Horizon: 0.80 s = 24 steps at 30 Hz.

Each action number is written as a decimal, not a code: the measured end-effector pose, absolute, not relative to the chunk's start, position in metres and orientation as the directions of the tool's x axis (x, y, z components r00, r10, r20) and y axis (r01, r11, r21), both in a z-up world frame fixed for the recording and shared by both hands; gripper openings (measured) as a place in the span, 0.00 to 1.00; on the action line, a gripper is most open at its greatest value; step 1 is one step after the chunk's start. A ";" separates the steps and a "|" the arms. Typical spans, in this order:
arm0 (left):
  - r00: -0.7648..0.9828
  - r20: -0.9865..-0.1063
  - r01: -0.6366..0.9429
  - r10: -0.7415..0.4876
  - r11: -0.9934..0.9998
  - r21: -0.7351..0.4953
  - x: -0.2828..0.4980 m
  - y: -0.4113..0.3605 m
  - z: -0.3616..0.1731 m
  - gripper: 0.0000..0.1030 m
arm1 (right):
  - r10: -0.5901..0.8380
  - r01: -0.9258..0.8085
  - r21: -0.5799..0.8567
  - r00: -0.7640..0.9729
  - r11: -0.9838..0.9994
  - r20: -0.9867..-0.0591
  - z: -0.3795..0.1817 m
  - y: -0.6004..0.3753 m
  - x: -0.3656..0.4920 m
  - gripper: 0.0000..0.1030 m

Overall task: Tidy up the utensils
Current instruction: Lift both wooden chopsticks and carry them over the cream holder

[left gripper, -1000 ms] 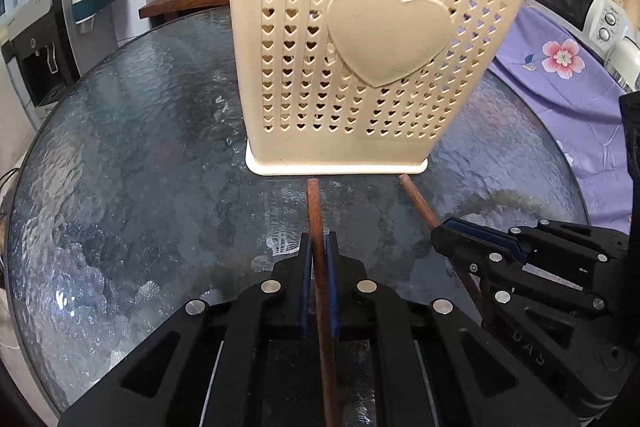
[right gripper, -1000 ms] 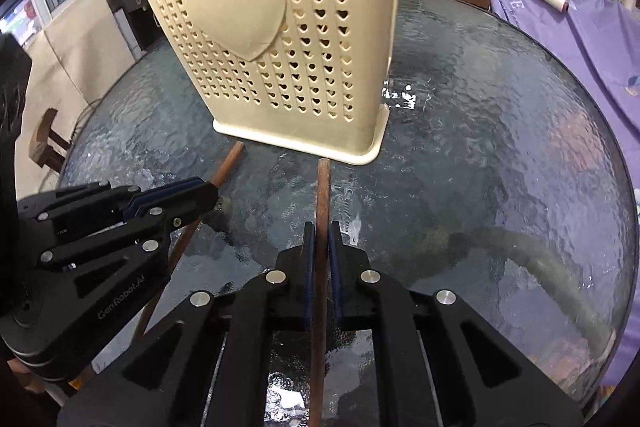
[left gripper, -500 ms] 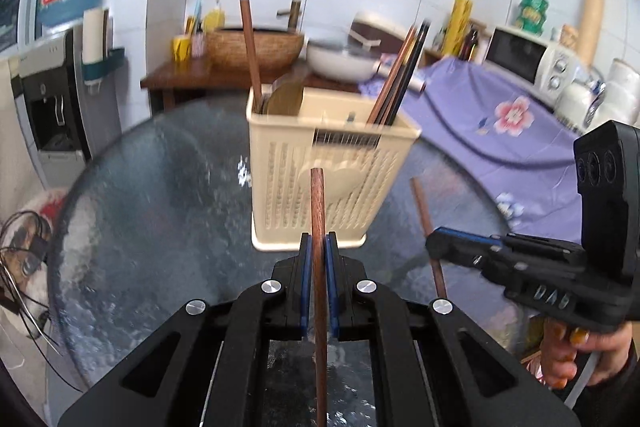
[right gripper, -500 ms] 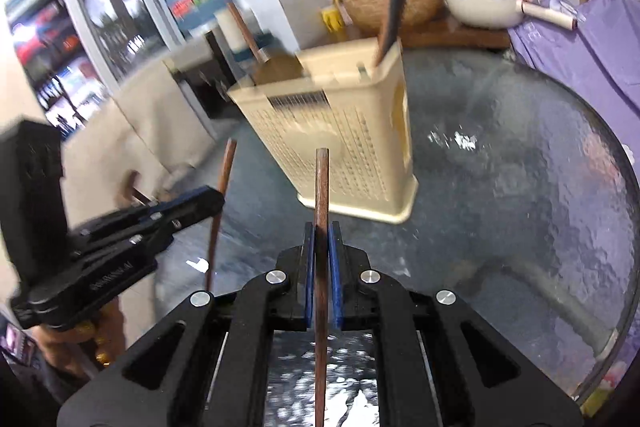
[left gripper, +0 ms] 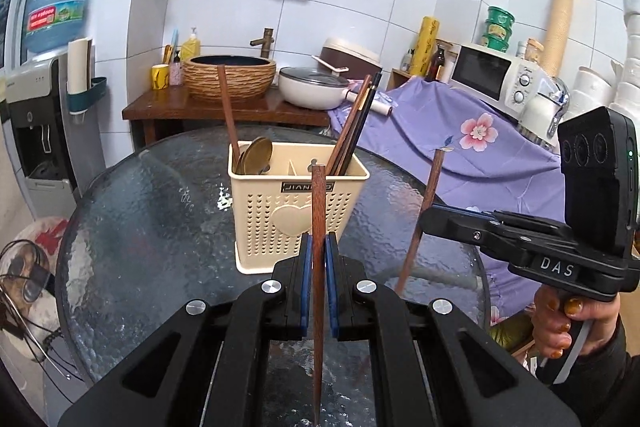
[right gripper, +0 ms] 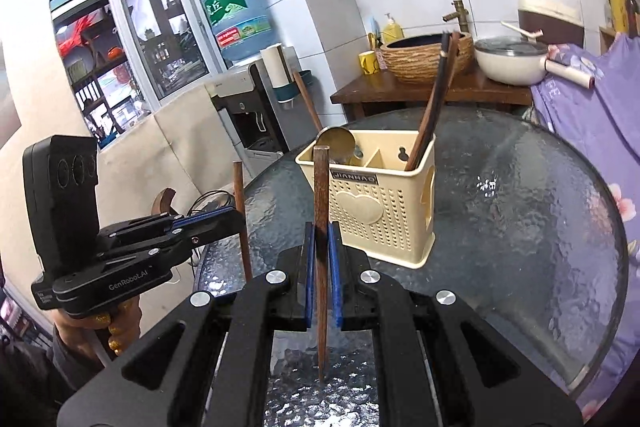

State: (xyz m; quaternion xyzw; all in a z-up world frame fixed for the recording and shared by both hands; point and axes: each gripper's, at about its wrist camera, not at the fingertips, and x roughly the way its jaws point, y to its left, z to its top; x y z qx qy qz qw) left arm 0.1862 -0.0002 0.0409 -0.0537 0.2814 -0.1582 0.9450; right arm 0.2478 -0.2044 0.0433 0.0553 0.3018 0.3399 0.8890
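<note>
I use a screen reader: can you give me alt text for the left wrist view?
The left tongs grip a brown chopstick upright above a round glass table, facing a cream utensil holder with chopsticks and a spoon inside. At right, the right tongs hold a second chopstick.

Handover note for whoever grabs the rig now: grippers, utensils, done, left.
Left gripper: shut on a wooden chopstick, held upright above the glass table.
Right gripper: shut on a second chopstick, also upright.
Cream holder: stands mid-table.
Done: chopsticks in its right compartment, spoons in the left.
Left: drop both held chopsticks into the right compartment.
</note>
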 end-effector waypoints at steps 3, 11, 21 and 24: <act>0.796 -0.504 0.274 -0.335 0.942 -0.193 0.186 0.003 0.048 0.06 | 0.639 -0.579 0.291 0.594 0.762 -0.490 0.052 -0.203 0.247 0.07; 0.816 -0.470 0.292 -0.336 0.942 -0.165 0.190 0.003 0.070 0.06 | 0.632 -0.597 0.245 0.613 0.764 -0.474 0.073 -0.196 0.252 0.07; 0.835 -0.438 0.311 -0.334 0.942 -0.125 0.197 0.003 0.097 0.06 | 0.599 -0.600 0.164 0.657 0.783 -0.458 0.106 -0.197 0.262 0.07; 0.841 -0.423 0.317 -0.338 0.941 -0.123 0.202 0.004 0.111 0.06 | 0.605 -0.608 0.156 0.660 0.778 -0.446 0.124 -0.196 0.268 0.07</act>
